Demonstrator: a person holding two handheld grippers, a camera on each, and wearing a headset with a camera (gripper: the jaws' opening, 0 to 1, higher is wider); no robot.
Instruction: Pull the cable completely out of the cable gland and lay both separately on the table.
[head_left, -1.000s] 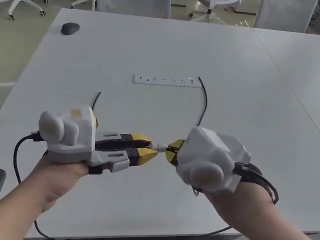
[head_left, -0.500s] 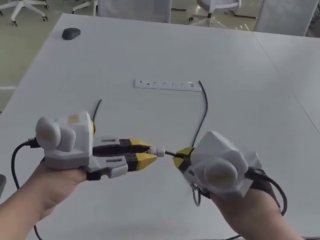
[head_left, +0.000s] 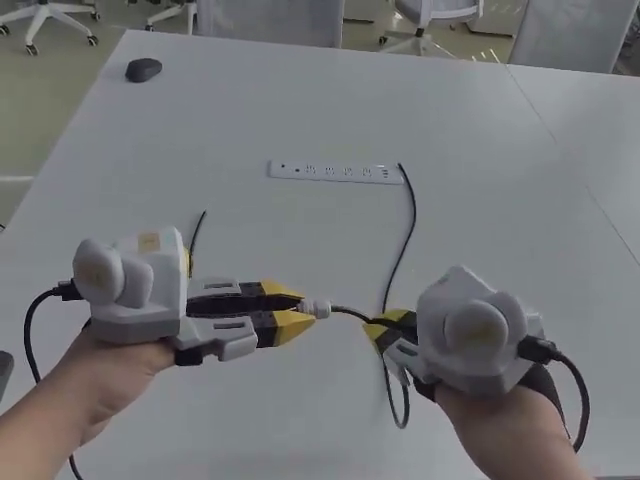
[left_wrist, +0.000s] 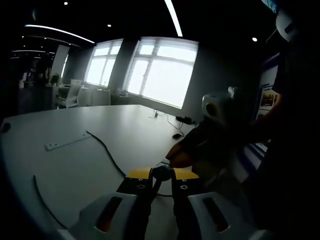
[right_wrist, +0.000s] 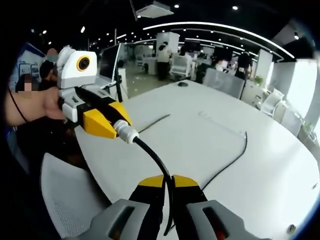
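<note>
The small white cable gland (head_left: 318, 308) is pinched in the yellow tips of my left gripper (head_left: 300, 306), held above the table's near part. A black cable (head_left: 350, 315) runs out of the gland to the right into my right gripper (head_left: 380, 328), which is shut on it. In the right gripper view the cable (right_wrist: 150, 155) curves from the gland (right_wrist: 125, 131) down between my right gripper's closed jaws (right_wrist: 168, 181). In the left gripper view the gland (left_wrist: 161, 172) sits between the left gripper's tips (left_wrist: 161, 176), with the right gripper (left_wrist: 220, 107) just beyond it.
A white power strip (head_left: 335, 171) lies mid-table, and a long black lead (head_left: 405, 230) runs from it toward me. A short black wire (head_left: 197, 226) lies at the left. A dark mouse (head_left: 143, 69) sits at the far left corner. The white table (head_left: 480, 150) ends close in front of me.
My right gripper has moved to the right, away from the left one. The gap between them has widened and a longer stretch of black cable shows outside the gland.
</note>
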